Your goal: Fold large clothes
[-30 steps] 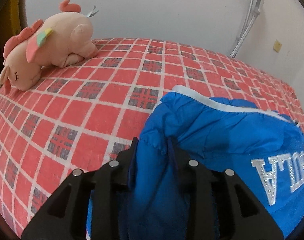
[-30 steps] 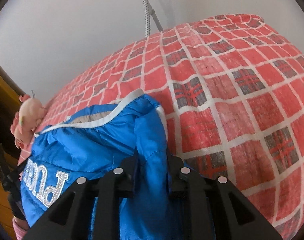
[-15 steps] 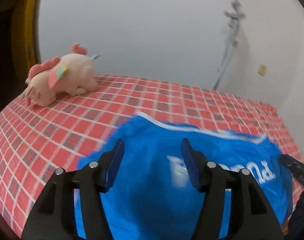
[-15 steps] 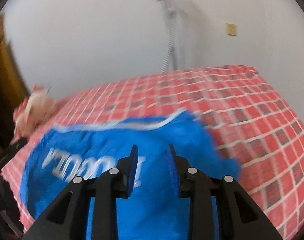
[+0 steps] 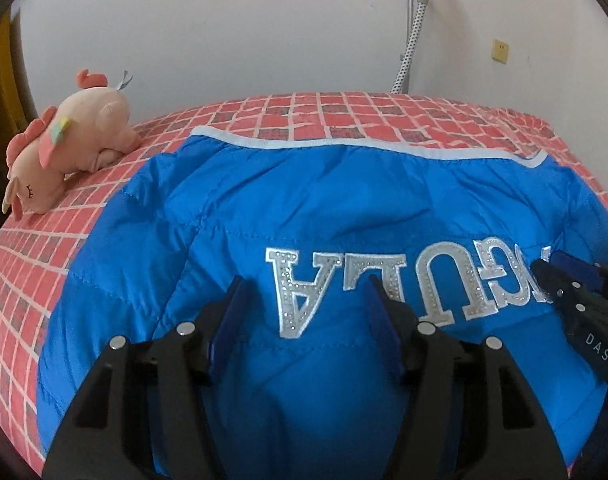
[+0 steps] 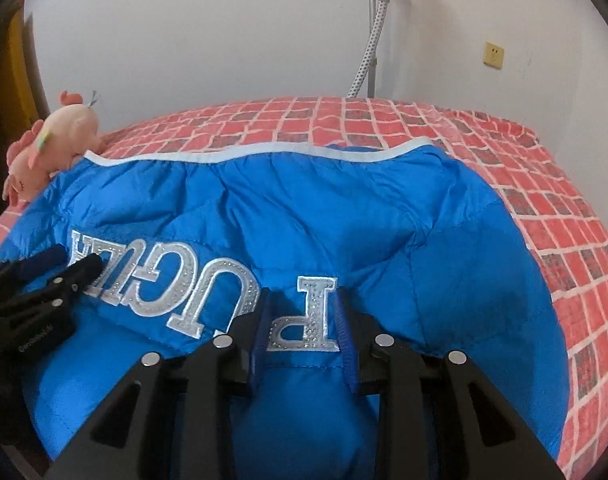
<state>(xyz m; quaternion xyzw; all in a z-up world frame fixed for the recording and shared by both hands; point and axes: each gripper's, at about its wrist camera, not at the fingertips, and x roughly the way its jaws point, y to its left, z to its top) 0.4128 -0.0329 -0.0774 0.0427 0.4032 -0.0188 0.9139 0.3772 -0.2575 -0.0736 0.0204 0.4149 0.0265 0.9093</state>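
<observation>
A blue quilted jacket (image 5: 304, 208) with silver letters lies folded flat on the red checked bed (image 5: 344, 116), its white-trimmed hem toward the wall. It also shows in the right wrist view (image 6: 324, 220). My left gripper (image 5: 304, 304) is open and empty, hovering over the jacket's near left part. My right gripper (image 6: 302, 316) is open and empty over the near right part. Each gripper shows at the edge of the other's view: the right gripper (image 5: 572, 284) and the left gripper (image 6: 60, 268).
A pink plush toy (image 5: 64, 152) lies at the bed's far left corner, beside the jacket; it also shows in the right wrist view (image 6: 52, 144). A white wall with a hose (image 5: 412, 36) and a socket (image 5: 500, 50) stands behind the bed.
Both grippers let go of the jacket's corners, opened and pulled back and up. The jacket now lies spread flat on the bed.
</observation>
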